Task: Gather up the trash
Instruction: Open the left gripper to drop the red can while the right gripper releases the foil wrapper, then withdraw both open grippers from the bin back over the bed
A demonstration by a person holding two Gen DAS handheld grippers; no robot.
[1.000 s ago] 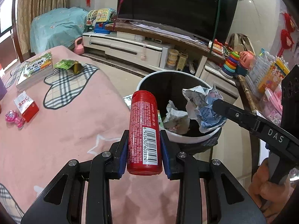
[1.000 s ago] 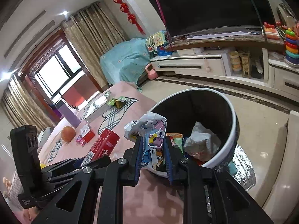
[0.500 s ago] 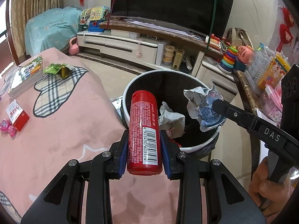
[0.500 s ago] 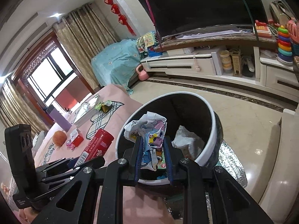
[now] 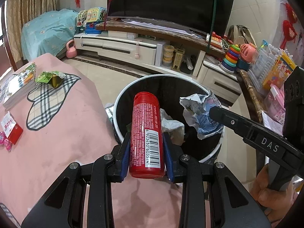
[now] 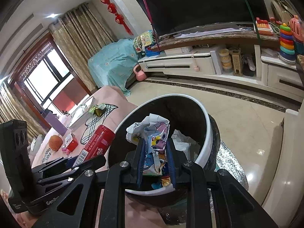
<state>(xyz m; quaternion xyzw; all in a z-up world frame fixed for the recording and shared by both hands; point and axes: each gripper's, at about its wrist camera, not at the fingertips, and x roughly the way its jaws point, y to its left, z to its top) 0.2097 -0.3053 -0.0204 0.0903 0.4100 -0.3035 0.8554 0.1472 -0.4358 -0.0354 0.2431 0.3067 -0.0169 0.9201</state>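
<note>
My left gripper (image 5: 146, 144) is shut on a red tube (image 5: 146, 133) with a barcode label, whose top end reaches over the near rim of the black trash bin (image 5: 191, 80). Seen from the right wrist view, that red tube (image 6: 96, 142) sits left of the bin (image 6: 206, 131). My right gripper (image 6: 154, 152) is shut on a crumpled cartoon-printed wrapper (image 6: 152, 131), held above the bin's opening. The same wrapper (image 5: 199, 112) appears in the left wrist view, gripped by the right gripper's fingers (image 5: 218, 114). White crumpled trash (image 5: 171, 123) lies inside the bin.
A pink tablecloth (image 5: 57, 133) covers the table beside the bin, with a green wrapper (image 5: 49, 77), a stack of books (image 5: 19, 83), a red and white box (image 5: 11, 129) and an orange fruit (image 6: 55, 142). A TV cabinet (image 5: 133, 47) and toys stand beyond the tiled floor.
Both grippers have moved toward the bin with their loads. The red tube now overlaps the bin's opening, and the wrapper hangs farther over it.
</note>
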